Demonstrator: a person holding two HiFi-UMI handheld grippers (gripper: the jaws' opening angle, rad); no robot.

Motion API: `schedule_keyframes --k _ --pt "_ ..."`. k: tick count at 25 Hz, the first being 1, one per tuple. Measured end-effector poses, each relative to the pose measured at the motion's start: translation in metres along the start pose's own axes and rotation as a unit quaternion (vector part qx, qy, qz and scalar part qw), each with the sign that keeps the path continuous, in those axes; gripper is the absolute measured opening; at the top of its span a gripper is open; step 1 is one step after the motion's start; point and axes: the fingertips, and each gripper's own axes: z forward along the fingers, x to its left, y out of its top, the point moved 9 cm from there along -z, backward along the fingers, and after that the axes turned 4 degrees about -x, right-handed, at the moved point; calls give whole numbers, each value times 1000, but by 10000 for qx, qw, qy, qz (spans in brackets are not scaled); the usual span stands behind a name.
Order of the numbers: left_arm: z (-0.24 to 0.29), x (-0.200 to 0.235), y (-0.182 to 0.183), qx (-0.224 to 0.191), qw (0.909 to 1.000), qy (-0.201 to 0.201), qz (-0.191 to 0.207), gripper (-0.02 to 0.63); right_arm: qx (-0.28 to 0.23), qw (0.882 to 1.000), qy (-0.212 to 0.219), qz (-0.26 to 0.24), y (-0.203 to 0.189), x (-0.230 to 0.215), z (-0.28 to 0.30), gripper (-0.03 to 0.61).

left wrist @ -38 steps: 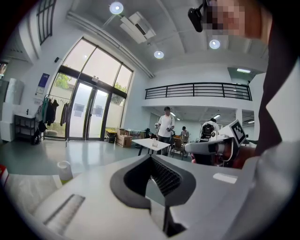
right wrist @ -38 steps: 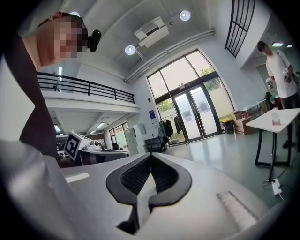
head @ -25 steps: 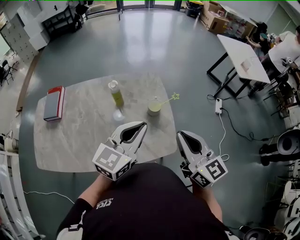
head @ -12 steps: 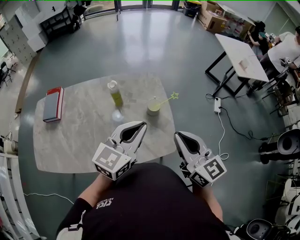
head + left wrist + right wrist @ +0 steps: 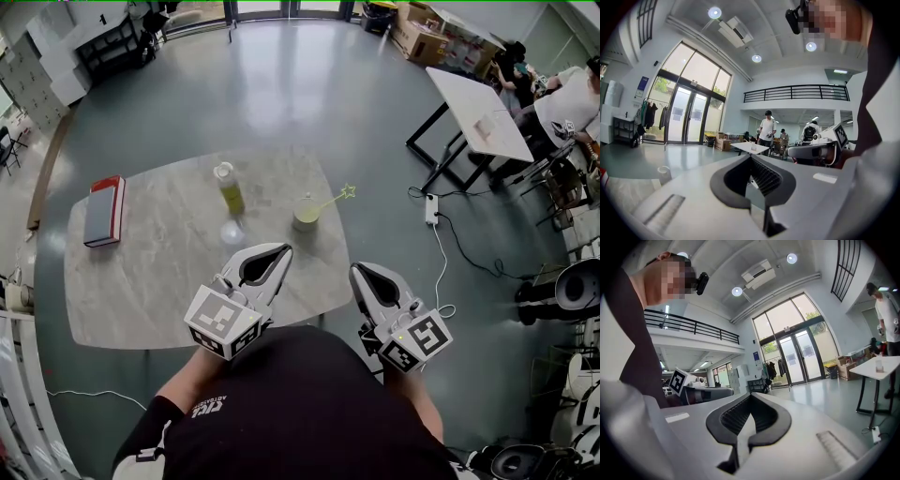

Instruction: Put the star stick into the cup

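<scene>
A pale green cup (image 5: 307, 214) stands on the marble table (image 5: 159, 272), right of centre. The star stick (image 5: 336, 198) sits in the cup and leans out to the right, its yellow-green star past the table's edge. My left gripper (image 5: 277, 250) is held close to my body over the table's near edge, jaws shut with nothing in them. My right gripper (image 5: 361, 272) hangs just off the near right corner, also shut and empty. In the two gripper views my left gripper (image 5: 749, 158) and right gripper (image 5: 751, 399) point up into the room.
A yellow-green bottle with a white cap (image 5: 230, 187) stands left of the cup, with a small clear glass (image 5: 232, 232) in front of it. A red and grey book (image 5: 102, 211) lies at the table's left end. A white table (image 5: 480, 114) and a power strip (image 5: 431, 208) are on the right.
None of the objects on the table has moved. Both grippers stay shut close to my body; the view has shifted slightly.
</scene>
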Motion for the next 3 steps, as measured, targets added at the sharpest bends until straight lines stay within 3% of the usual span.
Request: schedule_keyframes --k 3 --pt "-3 2 1 6 10000 -2 -13 2 6 10000 -27 5 0 2 2 12"
